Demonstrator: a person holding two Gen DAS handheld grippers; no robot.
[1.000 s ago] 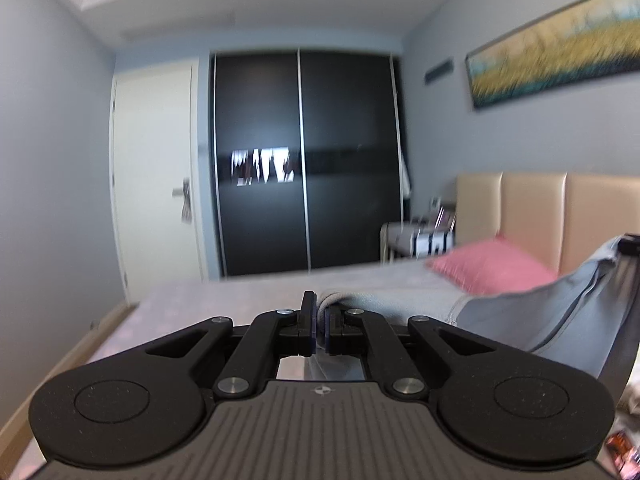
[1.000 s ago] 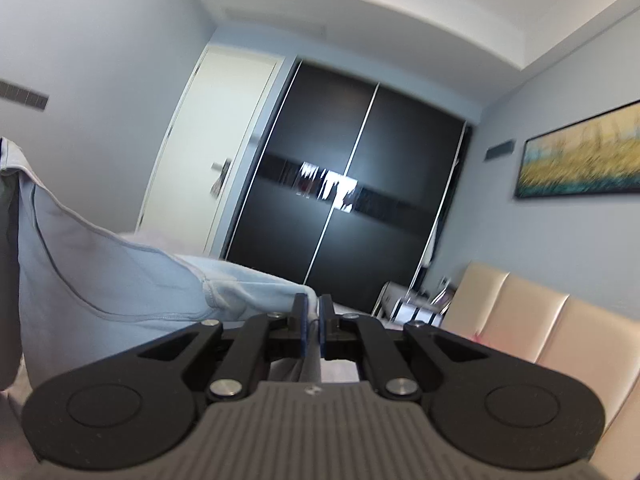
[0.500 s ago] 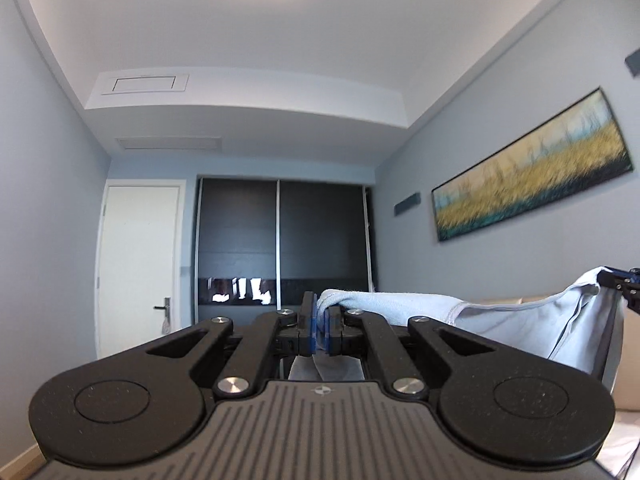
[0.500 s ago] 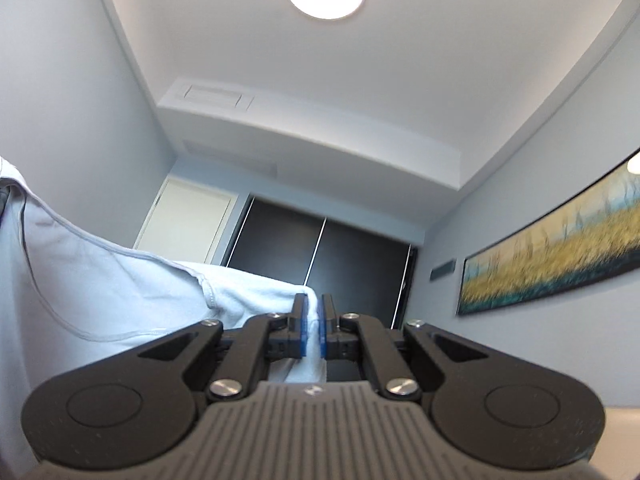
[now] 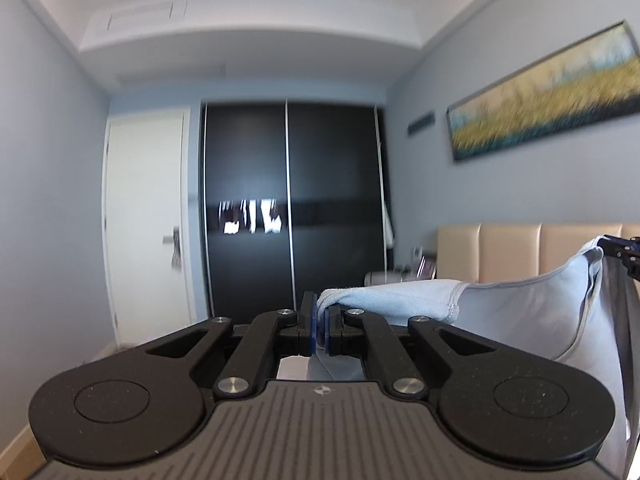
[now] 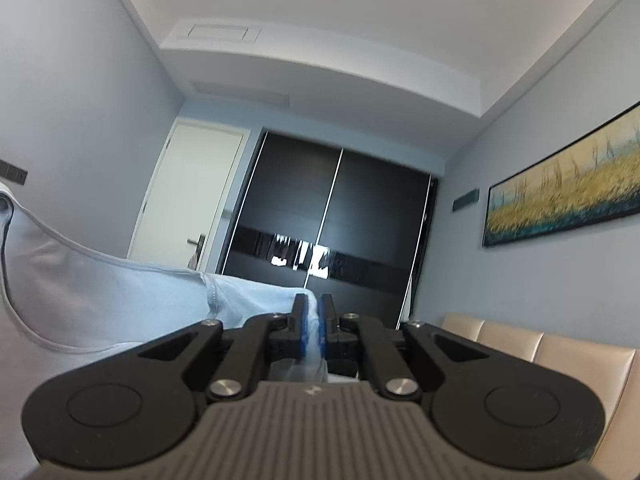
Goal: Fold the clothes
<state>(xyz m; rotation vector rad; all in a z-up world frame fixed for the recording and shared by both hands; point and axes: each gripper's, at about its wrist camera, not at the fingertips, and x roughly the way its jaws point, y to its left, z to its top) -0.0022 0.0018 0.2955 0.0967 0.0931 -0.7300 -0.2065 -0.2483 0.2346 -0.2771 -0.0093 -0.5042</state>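
Note:
A pale blue garment hangs stretched in the air between my two grippers. My left gripper is shut on one corner of it, and the cloth runs off to the right, where the tip of my right gripper pokes in at the frame edge. In the right wrist view my right gripper is shut on the other corner, with the garment sagging away to the left. Its lower part is hidden below both views.
A black sliding wardrobe and a white door stand straight ahead. A beige padded headboard lines the right wall under a long framed painting. A cluttered nightstand sits beside the headboard.
Both grippers swung up toward the ceiling with the garment half a second ago and have come back down to about level, slightly higher than a second ago. Bed and pink pillow have dropped from view.

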